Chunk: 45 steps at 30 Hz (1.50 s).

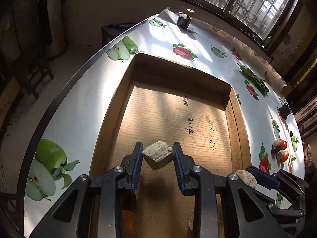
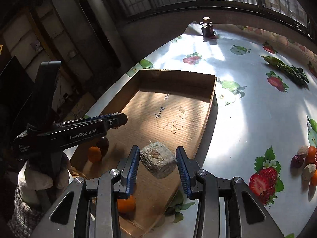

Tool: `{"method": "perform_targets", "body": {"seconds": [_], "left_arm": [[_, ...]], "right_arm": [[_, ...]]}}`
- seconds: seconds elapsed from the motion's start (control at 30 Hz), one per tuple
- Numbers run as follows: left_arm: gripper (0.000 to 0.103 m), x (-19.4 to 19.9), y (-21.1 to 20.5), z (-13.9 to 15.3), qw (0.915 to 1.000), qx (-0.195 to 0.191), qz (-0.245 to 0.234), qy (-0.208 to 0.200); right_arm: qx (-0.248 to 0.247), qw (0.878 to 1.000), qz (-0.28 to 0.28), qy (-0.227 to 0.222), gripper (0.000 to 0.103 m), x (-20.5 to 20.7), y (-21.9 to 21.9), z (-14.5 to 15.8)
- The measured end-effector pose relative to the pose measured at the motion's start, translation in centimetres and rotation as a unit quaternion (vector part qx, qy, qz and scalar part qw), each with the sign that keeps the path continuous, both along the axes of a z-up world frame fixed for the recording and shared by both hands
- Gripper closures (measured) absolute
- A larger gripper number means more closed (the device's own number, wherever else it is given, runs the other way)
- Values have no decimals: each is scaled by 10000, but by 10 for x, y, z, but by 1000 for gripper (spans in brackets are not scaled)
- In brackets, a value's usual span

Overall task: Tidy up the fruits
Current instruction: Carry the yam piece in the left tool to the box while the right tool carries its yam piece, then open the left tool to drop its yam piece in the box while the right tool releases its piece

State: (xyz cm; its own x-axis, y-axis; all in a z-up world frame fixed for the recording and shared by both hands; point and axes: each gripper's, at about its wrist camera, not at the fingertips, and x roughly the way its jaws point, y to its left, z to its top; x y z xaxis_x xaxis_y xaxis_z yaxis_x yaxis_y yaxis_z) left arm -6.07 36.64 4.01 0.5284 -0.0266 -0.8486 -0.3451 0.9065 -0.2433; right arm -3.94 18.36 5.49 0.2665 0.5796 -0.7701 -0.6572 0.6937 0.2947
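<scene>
A shallow cardboard box point(image 1: 235, 119) point(image 2: 208, 111) lies on the fruit-print table. My left gripper point(image 1: 158, 152) is shut on a pale beige chunk point(image 1: 158, 155) and holds it over the box's near end. My right gripper point(image 2: 156, 161) is shut on a second pale beige chunk point(image 2: 158, 162), also over the box; that chunk also shows in the left wrist view point(image 1: 245, 178). The left gripper appears from the side in the right wrist view point(image 2: 116, 120). Two oranges point(image 2: 94, 154) point(image 2: 126, 203) and a dark fruit point(image 2: 103, 143) lie in the box. A pile of loose fruits point(image 1: 280, 150) point(image 2: 306, 162) lies on the table to the right.
A green vegetable bunch point(image 2: 287, 69) point(image 1: 255, 79) lies on the table's far right. A dark cup point(image 1: 184, 20) point(image 2: 207, 30) stands at the far end, under the windows. A small black box point(image 1: 285, 110) sits near the right edge. The table edge point(image 1: 65, 91) runs along the left.
</scene>
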Motion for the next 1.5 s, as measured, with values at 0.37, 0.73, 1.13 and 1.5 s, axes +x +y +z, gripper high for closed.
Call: {"method": "perform_targets", "body": {"seconds": [0.37,0.73,1.13,1.5], "left_arm": [[73,-6,13,-11,9999,-58,112,103],[60,-16,7,2,9997,-125,195,-106],[34,-96,-29,57,9903,-193,614,-1230],[34,-110,-53,60,9913,-90,566,-1189]], "right_arm": [[-218,9996,58,185,61,5,29,-29],[-50,10000,13,-33,58,-6,19,-12],[180,9978,-607,-176,49,-23,-52,2],[-309,9991,-253,150,77,-53,-42,-36]]}}
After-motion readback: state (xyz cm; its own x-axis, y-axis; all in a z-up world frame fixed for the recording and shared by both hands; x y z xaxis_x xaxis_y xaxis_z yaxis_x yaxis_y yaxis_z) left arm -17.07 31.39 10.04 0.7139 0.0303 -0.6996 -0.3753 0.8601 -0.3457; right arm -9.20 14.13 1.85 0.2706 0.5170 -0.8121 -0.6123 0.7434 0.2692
